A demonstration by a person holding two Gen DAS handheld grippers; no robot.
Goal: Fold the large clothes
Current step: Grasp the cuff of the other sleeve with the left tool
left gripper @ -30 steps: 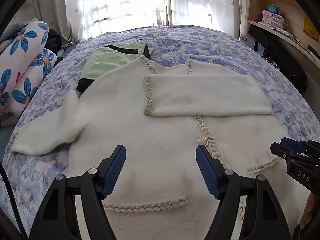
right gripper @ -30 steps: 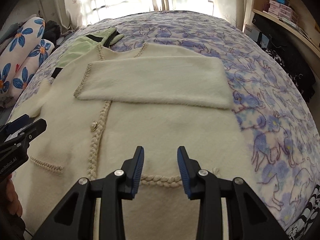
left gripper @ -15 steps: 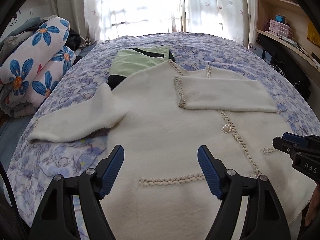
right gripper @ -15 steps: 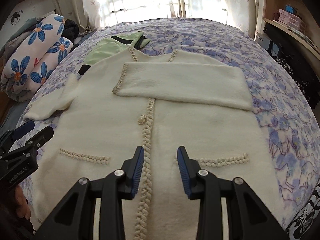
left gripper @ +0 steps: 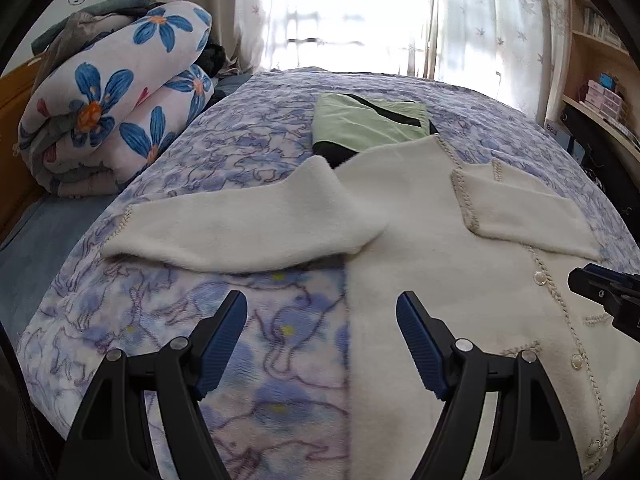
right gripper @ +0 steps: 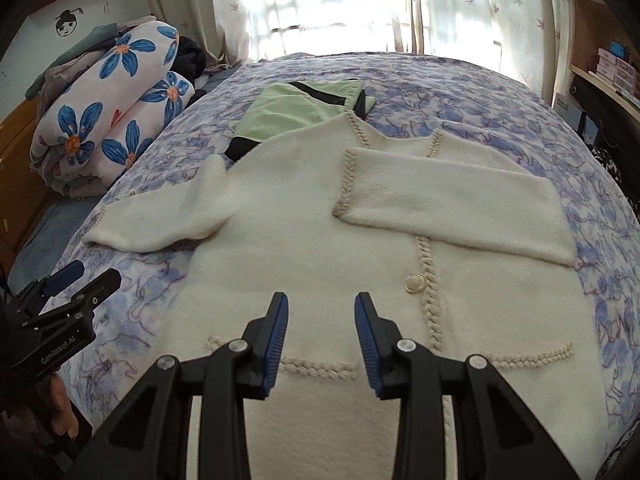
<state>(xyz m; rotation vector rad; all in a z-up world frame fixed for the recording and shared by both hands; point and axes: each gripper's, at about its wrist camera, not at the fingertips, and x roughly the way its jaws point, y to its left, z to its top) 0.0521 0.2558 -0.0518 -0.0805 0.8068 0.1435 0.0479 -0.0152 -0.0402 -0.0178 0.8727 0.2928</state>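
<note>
Both tongs are held angled downward, empty: left tongs (left gripper: pixel 320 312) spread wide, right tongs (right gripper: pixel 321 312) narrowly parted. Cream cardigan (right gripper: pixel 320 240) lies on bed (right gripper: pixel 500 92), one sleeve folded across. Views have shifted toward the outstretched sleeve (left gripper: pixel 240 232).

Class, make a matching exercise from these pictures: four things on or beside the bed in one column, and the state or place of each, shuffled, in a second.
Things:
1. cream fluffy cardigan's right sleeve
2. cream fluffy cardigan's left sleeve
3. pale green folded garment
4. blue-flowered rolled quilt

States:
A. stretched out sideways on the bedspread
B. beside the bed
C. folded across the chest
D. partly under the cardigan's shoulder

Pairs: 1-C, 2-A, 3-D, 4-B
</note>
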